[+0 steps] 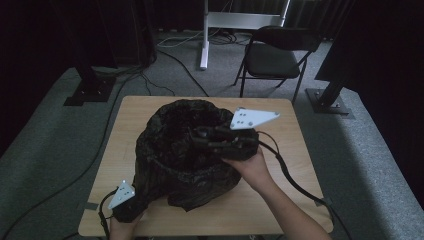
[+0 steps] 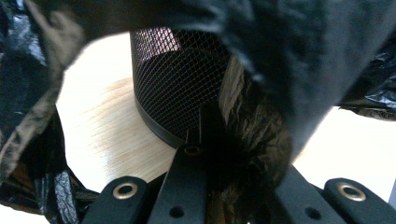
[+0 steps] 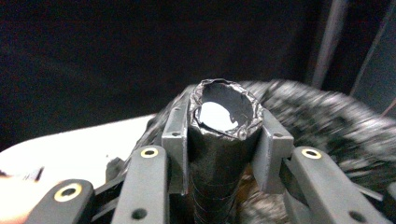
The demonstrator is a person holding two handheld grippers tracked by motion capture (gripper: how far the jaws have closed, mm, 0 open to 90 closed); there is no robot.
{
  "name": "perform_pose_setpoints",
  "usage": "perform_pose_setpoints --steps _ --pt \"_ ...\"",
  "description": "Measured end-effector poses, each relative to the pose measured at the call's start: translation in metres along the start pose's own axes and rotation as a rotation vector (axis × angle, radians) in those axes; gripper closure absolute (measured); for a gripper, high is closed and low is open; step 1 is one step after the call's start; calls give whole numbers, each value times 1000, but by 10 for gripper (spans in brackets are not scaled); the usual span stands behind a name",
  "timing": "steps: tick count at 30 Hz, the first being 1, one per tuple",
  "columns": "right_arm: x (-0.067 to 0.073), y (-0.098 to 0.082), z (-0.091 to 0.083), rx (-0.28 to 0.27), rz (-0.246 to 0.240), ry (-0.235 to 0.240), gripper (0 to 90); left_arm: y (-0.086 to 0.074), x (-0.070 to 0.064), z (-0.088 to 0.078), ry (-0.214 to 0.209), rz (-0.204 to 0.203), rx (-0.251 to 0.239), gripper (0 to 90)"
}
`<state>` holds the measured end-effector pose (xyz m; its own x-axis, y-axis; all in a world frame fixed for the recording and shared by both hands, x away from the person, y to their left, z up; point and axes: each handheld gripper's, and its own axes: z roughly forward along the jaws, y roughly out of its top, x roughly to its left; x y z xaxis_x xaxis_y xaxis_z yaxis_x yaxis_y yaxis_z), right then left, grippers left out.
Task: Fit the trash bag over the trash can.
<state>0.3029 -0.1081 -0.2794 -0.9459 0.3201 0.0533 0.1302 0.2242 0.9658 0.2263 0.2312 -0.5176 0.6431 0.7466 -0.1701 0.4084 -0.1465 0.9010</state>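
Here, bag roll (image 3: 219, 140) clamped between right jaws, upright

Black grippers (image 1: 210, 137), grey three-cornered plates, brass-ringed screws, trailing cables.

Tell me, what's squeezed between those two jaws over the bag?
In the right gripper view, the right gripper clamps a dark roll of bags, its hollow end showing.

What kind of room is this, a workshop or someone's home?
Probably a lab or recording studio rather than a home: a small wooden table stands on grey carpet between black stands, with loose cables and a folding chair.
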Motion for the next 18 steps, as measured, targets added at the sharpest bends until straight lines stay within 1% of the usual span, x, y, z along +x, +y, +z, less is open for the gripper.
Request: perform_pose_setpoints --steps 2,4,6,8,12,14,16,17,18 --pt "-6 10 -6 -20 -7 -29 627 0 0 1 -1 -1 3 900" --pt "-12 23 -11 -54 -29 -55 627 0 0 1 -3 1 5 900" --pt "-16 32 -16 -76 -40 -75 627 -1 0 1 -1 -2 4 900" --pt "-20 42 -21 -91 -66 -121 627 -1 0 1 -3 -6 1 900" --pt "-25 51 -30 -62 -116 -221 627 -1 1 1 -5 -5 0 900" --pt "-29 51 -33 -32 -122 -263 627 -1 1 1 -5 -8 1 900" --pt "-32 48 -32 -5 -130 -288 627 -1 1 2 -6 -10 1 900" --pt "-34 45 -29 20 -133 -306 627 -1 1 2 -6 -7 1 900" --pt "-35 42 -27 34 -137 -314 627 -1 1 2 -7 -8 1 900"
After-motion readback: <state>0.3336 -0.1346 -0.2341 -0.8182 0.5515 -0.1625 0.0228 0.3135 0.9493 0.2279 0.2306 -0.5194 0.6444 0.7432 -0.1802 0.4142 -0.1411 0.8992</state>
